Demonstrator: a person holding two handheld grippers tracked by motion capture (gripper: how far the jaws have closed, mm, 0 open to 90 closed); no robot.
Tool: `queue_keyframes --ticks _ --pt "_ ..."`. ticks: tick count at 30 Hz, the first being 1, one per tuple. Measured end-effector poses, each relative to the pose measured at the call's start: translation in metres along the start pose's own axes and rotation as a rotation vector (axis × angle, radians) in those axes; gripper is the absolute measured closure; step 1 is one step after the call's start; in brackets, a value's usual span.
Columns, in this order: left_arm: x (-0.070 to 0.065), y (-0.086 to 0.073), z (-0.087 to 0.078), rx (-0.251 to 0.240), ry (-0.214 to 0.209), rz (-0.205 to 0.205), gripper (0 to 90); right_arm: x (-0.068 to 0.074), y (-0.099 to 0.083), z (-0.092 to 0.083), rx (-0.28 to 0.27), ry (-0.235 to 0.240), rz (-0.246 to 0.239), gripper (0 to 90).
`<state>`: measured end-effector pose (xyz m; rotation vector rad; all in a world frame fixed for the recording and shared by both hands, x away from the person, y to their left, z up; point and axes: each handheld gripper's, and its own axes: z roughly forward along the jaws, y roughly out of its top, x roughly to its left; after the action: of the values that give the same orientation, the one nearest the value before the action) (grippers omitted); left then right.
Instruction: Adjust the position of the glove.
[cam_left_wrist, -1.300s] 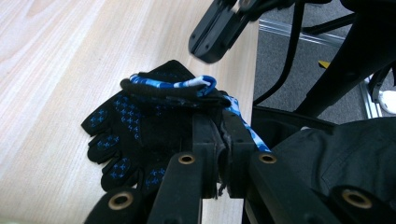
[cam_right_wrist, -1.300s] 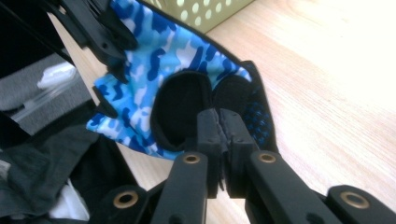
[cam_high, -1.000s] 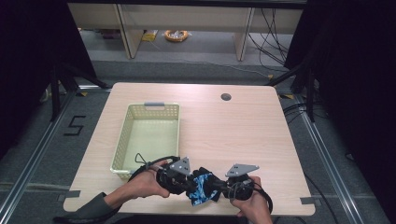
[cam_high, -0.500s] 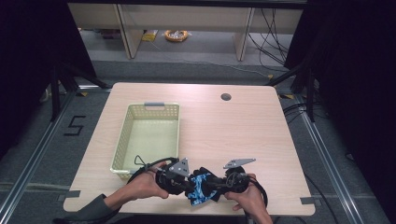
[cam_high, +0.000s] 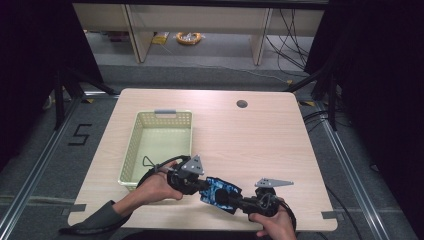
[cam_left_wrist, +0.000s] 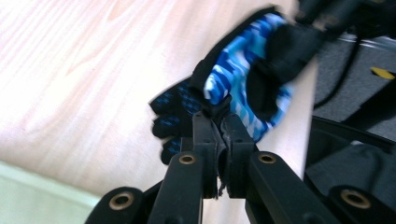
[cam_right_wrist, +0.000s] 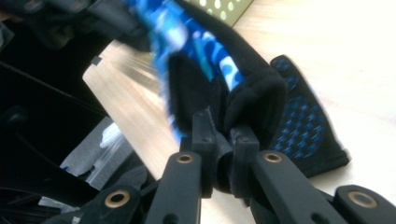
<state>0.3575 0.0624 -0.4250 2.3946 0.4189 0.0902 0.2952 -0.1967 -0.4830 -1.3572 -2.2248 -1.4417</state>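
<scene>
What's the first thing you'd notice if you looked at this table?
A bright blue-and-black glove is stretched between two grippers at the near edge of the table. The left gripper is shut on one edge of it and the right gripper is shut on the other, its jaws having just closed. Next your eye goes to the pale yellow basket on the table's left side, just beyond the left hand.

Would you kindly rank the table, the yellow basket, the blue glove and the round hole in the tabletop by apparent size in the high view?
1. Table, clearly largest.
2. Yellow basket.
3. Blue glove, stretched between the two claws, partly hidden by them, so its full size is unsure.
4. Round hole, smallest, though it lies farthest from the camera.
</scene>
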Motion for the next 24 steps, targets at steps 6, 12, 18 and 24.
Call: queue_keyframes --ticks 6,12,18,24 --pt "0.006 0.011 0.014 0.04 0.006 -0.009 85.9 -0.003 -0.01 0.004 -0.024 -0.03 -0.02 85.4" --pt "0.003 0.006 0.025 0.084 0.03 -0.025 85.1 -0.014 -0.015 0.01 -0.007 -0.046 0.036 83.3" --pt "0.002 0.003 0.031 0.123 0.052 -0.026 80.7 -0.018 -0.019 0.017 0.04 -0.099 0.033 80.3" --pt "-0.001 0.0 0.033 0.143 0.087 -0.016 74.3 -0.017 -0.017 0.016 0.075 -0.132 -0.015 81.3"
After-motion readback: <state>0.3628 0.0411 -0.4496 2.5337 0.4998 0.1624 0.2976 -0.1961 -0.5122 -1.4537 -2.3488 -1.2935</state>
